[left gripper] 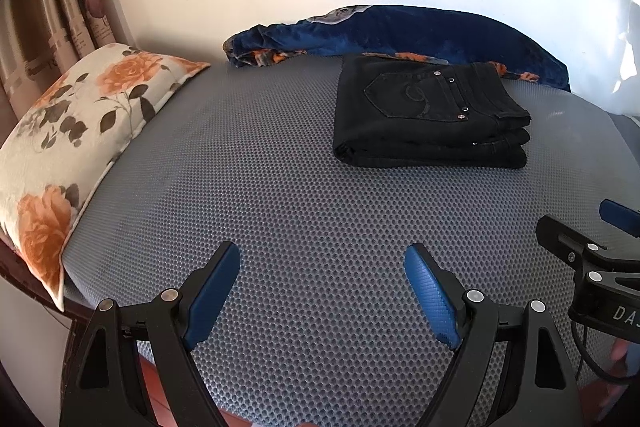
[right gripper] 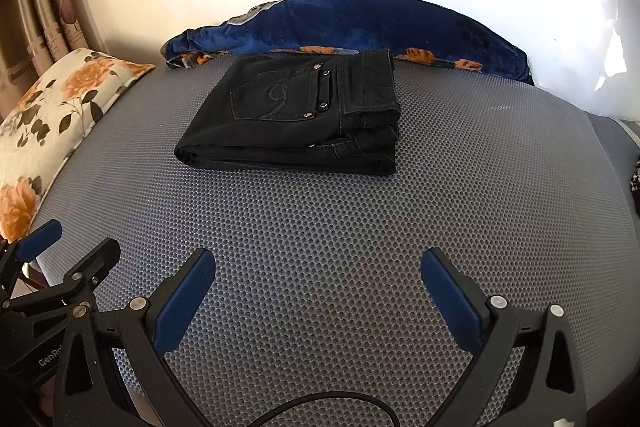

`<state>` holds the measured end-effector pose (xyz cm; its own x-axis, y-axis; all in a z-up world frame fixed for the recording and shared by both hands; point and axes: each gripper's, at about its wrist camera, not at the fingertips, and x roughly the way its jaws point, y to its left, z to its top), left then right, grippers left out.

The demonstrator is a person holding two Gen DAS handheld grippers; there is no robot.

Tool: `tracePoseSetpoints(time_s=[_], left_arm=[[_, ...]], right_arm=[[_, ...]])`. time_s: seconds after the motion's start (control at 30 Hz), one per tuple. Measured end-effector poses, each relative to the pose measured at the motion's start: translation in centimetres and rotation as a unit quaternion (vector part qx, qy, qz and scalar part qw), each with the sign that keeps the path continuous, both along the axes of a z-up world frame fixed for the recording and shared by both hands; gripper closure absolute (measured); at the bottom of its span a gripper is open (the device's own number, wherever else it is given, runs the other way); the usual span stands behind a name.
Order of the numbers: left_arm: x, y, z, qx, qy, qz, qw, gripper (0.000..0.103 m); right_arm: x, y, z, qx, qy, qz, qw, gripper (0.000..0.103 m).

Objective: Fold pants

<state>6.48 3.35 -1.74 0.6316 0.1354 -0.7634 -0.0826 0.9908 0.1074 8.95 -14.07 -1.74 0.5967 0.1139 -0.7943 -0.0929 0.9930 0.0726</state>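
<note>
- Black pants [right gripper: 292, 115] sit folded into a compact stack on the grey mesh mattress [right gripper: 340, 235], toward its far side, just in front of the blue blanket [right gripper: 360, 23]. Back pocket faces up, waistband at the right end.
- Left gripper [left gripper: 322, 291] and right gripper [right gripper: 318, 297]: both spread wide, nothing between the pads, hanging over bare mattress at the near edge, well apart from the pants.
- My read: folding looks done, this is the stand-off at the end. Doing it well means hands off — the stack is square enough, and any nudge risks sliding the top layer.
- If a touch-up is wanted: the layer ends at the waistband side stagger slightly. Press flat from above with a pad; don't pinch an edge, or a layer will lift.
- Left wrist view only: the full floral pillow [left gripper: 76, 143] along the left edge, plus the right gripper's body poking in from the right.
- Right wrist view only: the pants nearly centred with the belt loop and rivets clear, a small dark patterned object [right gripper: 635, 183] at the far right edge (can't identify it), and the left gripper's side at bottom left.
</note>
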Motion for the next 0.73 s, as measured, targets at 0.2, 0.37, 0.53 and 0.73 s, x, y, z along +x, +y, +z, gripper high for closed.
tracePoseSetpoints(time_s=[0.2,0.37,0.53,0.73], left_arm=[[0.06,0.01,-0.05,0.001,0.001,-0.001,1.0,0.018],[0.13,0.06,-0.05,0.002,0.002,-0.002,1.0,0.018],[0.23,0.06,-0.12,-0.001,0.003,-0.003,1.0,0.018],[0.1,0.04,-0.08,-0.005,0.004,-0.005,1.0,0.018]], right_arm=[[0.12,0.05,-0.18,0.0,0.004,0.0,1.0,0.001],[0.2,0.12,-0.33,0.001,0.005,0.002,1.0,0.001],[0.19,0.12,-0.39,0.001,0.007,0.0,1.0,0.001],[0.22,0.09,-0.38,0.003,0.008,0.0,1.0,0.001]])
